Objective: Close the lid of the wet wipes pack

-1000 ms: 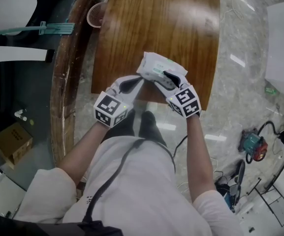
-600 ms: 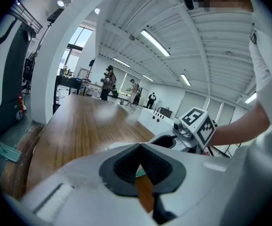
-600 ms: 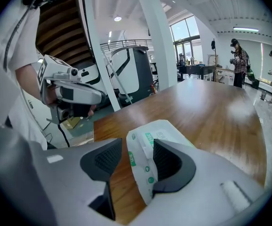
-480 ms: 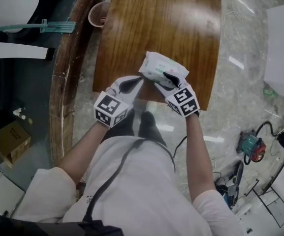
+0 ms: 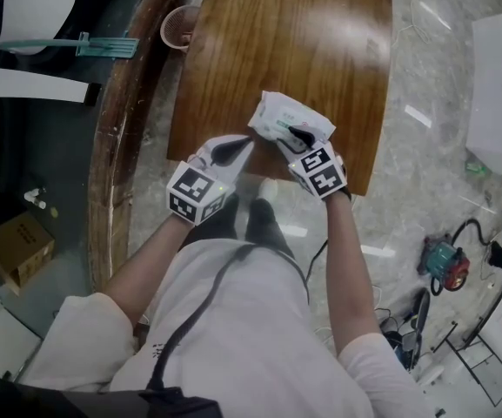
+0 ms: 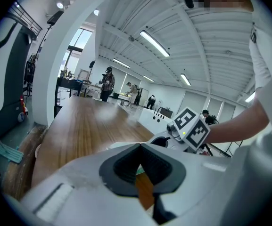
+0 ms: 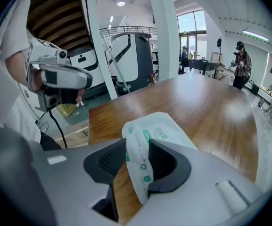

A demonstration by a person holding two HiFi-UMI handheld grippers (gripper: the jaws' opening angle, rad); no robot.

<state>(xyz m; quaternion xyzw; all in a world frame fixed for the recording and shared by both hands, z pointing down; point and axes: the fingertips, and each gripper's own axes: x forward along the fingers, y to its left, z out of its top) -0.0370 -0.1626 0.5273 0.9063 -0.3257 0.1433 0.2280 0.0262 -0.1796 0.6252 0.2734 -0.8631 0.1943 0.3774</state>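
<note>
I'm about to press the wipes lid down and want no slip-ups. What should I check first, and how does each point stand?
1. Wet wipes pack rests on the table: ok.
2. Right tongs closing on the pack's near end, pads touching it: ok.
3. Left tongs shut, nothing between them, free to press: ok.
4. Lid position, open or already down: cannot tell.

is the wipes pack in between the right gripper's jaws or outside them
In: the right gripper view shows the near end of the wipes pack between the pads of the right gripper, whose jaws are closing.
</note>
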